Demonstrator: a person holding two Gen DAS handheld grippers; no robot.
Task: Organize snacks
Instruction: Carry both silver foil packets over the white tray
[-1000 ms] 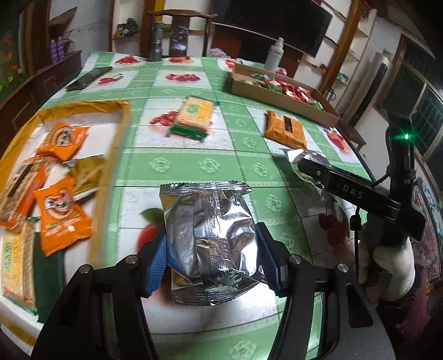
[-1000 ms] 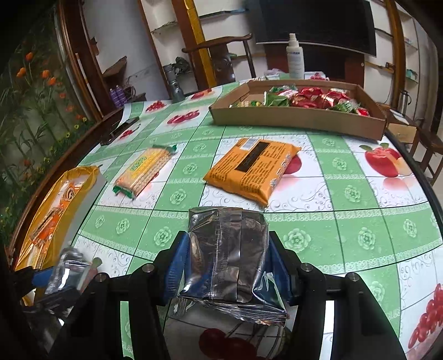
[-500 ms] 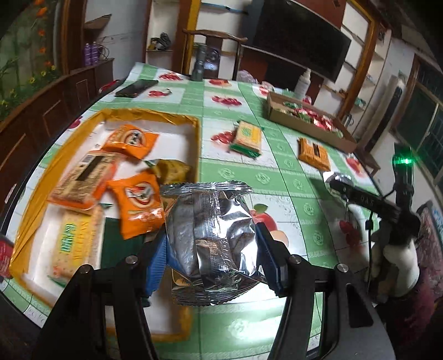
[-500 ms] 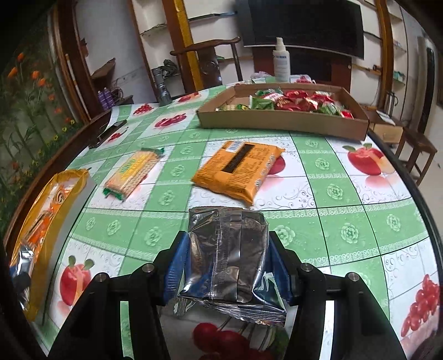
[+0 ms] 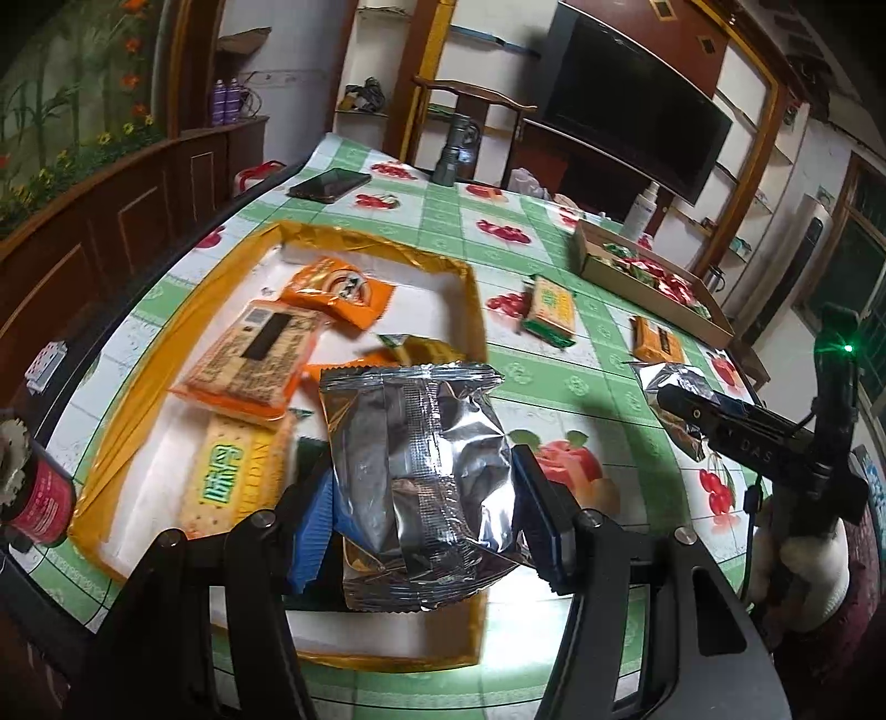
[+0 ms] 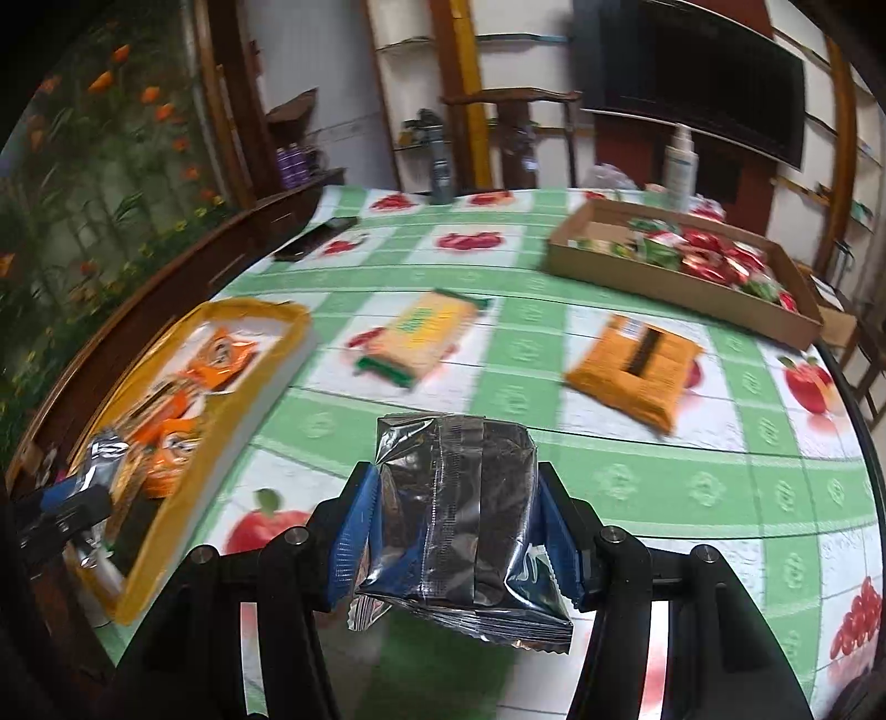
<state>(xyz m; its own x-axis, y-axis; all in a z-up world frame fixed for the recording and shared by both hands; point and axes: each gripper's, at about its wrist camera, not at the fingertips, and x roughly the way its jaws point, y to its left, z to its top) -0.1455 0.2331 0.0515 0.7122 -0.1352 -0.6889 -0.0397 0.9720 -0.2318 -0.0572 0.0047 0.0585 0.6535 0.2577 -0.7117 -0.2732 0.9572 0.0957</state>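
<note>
Left gripper (image 5: 423,498) angled downward, 2 blue pads clamped on silver packet (image 5: 415,471). Right gripper (image 6: 457,531) angled downward, pads clamped on second silver packet (image 6: 459,515).

Left gripper (image 5: 421,498) jaws clamping a silver snack packet (image 5: 415,476), above gold-rimmed tray (image 5: 473,310) of orange packets (image 5: 338,291)

1. I am in a home's living or dining room: a large dark flat television (image 5: 631,119) hangs on the wall.
2. A carved wooden armchair (image 5: 470,119) stands behind my tabletop (image 6: 498,266), which wears a green-and-white checked fruit-print oilcloth.
3. Wall shelves (image 6: 412,44) and a painted flower mural (image 6: 105,149) surround me.
</note>
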